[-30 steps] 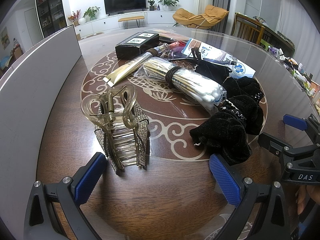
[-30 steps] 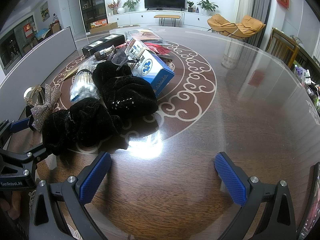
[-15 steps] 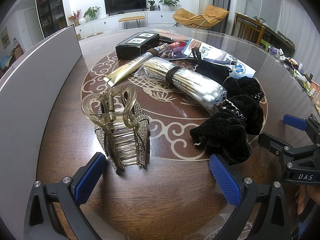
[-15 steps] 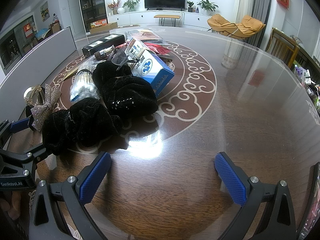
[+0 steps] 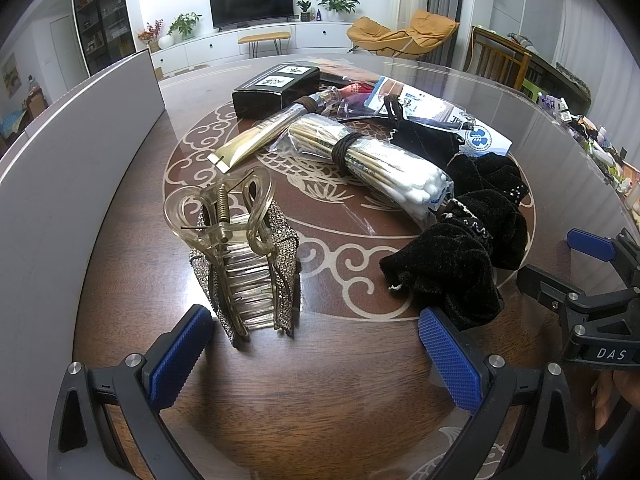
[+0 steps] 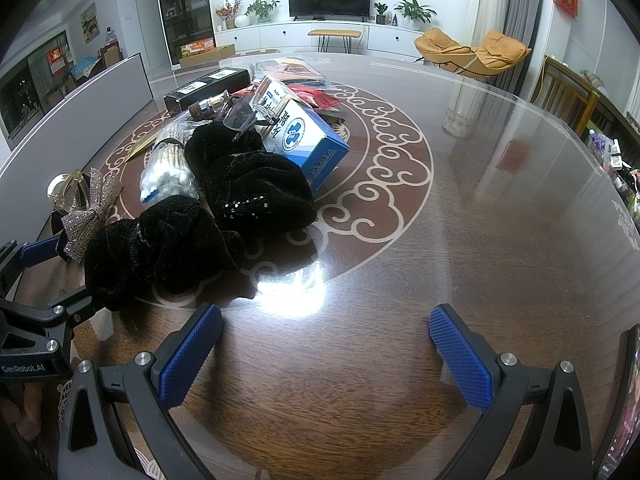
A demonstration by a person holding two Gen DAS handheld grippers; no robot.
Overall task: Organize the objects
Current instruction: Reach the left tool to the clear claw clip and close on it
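Note:
A clear hair claw clip (image 5: 236, 248) with a glittery bow (image 6: 90, 210) stands on the round wooden table, just ahead of my open, empty left gripper (image 5: 316, 344). To its right lie two black velvet scrunchies (image 5: 460, 256) (image 6: 256, 196), a bag of cotton swabs (image 5: 384, 168), a gold tube (image 5: 256, 140), a black box (image 5: 276, 86) and a blue-and-white box (image 6: 304, 140). My right gripper (image 6: 324, 344) is open and empty over bare table, right of the scrunchies.
A grey panel (image 5: 72, 160) runs along the table's left side. Glasses (image 6: 244, 114) lie on the pile. Small items crowd the far right table edge (image 5: 600, 140). Chairs stand beyond the table.

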